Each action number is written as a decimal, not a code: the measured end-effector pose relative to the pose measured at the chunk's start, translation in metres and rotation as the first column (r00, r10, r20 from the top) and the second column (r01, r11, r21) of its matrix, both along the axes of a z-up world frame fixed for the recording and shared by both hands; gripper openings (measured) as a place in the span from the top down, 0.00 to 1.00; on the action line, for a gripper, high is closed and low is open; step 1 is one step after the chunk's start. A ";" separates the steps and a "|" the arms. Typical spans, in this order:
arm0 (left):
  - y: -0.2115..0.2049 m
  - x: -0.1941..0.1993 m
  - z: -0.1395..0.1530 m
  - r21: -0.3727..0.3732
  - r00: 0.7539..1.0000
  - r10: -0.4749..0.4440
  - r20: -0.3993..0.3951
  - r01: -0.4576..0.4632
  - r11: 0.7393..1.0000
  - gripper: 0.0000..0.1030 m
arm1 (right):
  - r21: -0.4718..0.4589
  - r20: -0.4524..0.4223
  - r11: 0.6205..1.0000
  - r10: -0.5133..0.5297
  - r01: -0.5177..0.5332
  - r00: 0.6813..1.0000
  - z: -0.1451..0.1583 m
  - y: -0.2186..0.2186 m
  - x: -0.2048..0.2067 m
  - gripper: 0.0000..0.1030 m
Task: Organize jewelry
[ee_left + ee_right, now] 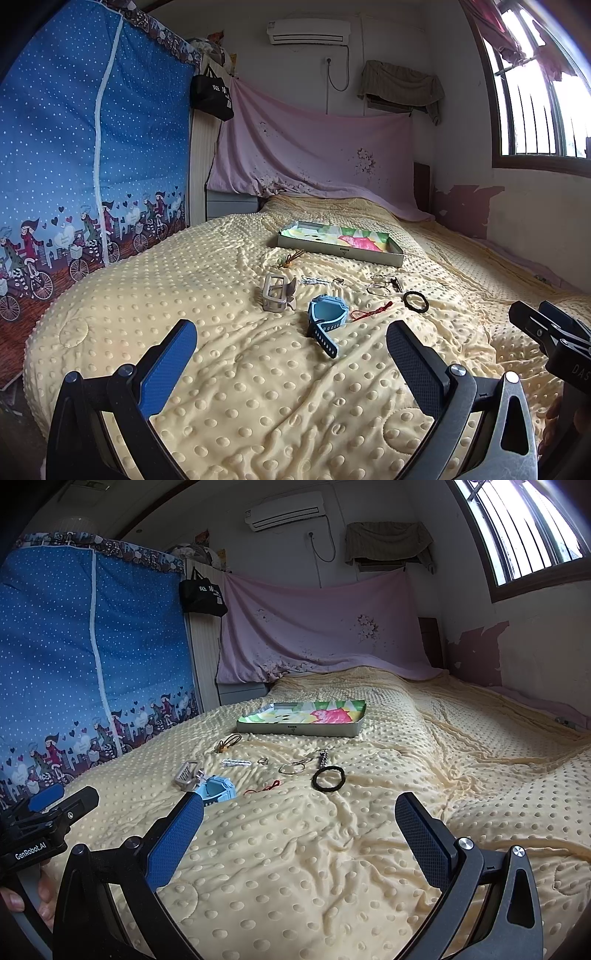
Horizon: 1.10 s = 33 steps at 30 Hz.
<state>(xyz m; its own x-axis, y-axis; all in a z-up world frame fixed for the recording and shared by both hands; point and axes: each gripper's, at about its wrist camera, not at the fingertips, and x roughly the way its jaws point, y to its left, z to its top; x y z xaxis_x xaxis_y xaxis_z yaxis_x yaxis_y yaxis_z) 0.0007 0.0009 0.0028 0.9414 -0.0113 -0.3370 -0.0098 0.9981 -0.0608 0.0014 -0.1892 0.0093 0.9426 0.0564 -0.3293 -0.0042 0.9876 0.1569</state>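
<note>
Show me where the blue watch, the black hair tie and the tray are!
blue watch (327, 312), left wrist view, on its square face.
black hair tie (328, 778), right wrist view, on the front of the loop.
tray (295, 730), right wrist view, on its near grey wall.

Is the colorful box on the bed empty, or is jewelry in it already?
Empty, as far as it shows. The box shows only its printed bottom, and the watch and black hair tie lie outside on the blanket.
</note>
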 end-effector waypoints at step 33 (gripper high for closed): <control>0.000 -0.001 0.001 0.003 1.000 0.001 0.002 -0.001 1.000 0.00 | 0.001 0.004 1.000 -0.001 0.001 1.000 -0.001 -0.002 -0.001 0.01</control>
